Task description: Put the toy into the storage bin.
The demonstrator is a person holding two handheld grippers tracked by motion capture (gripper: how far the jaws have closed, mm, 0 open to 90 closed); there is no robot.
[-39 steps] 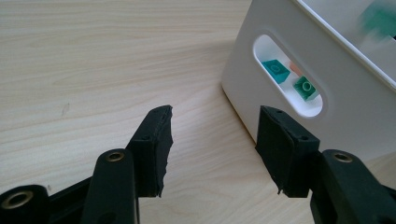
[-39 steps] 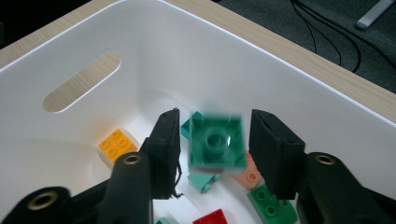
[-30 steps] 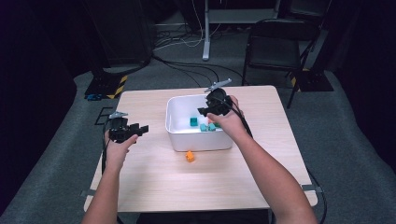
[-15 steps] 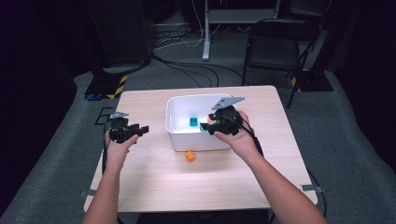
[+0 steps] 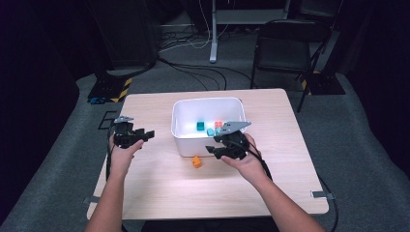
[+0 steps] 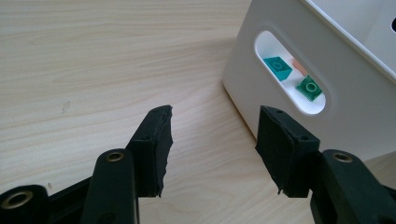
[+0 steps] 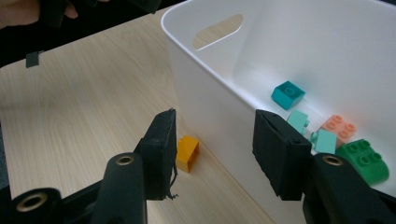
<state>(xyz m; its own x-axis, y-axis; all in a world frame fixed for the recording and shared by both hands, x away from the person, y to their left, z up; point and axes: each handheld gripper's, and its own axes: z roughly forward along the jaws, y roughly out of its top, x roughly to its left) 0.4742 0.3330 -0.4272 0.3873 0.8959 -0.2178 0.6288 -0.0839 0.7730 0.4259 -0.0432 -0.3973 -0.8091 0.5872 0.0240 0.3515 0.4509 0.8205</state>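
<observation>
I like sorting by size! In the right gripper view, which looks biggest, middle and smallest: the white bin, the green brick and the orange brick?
1. White bin, by far.
2. Green brick.
3. Orange brick, partly hidden behind the gripper, so unsure.

Your left hand [image 5: 121, 150] sits at the left of the high view, forearm rising from the bottom edge, and its left gripper [image 5: 145, 134] points toward the frame's right with jaws apart and nothing between the pads. Your right hand [image 5: 244, 157] is at centre, forearm slanting in from the lower right; the right gripper [image 5: 212, 151] aims left, jaws parted about halfway, gripping nothing.
</observation>
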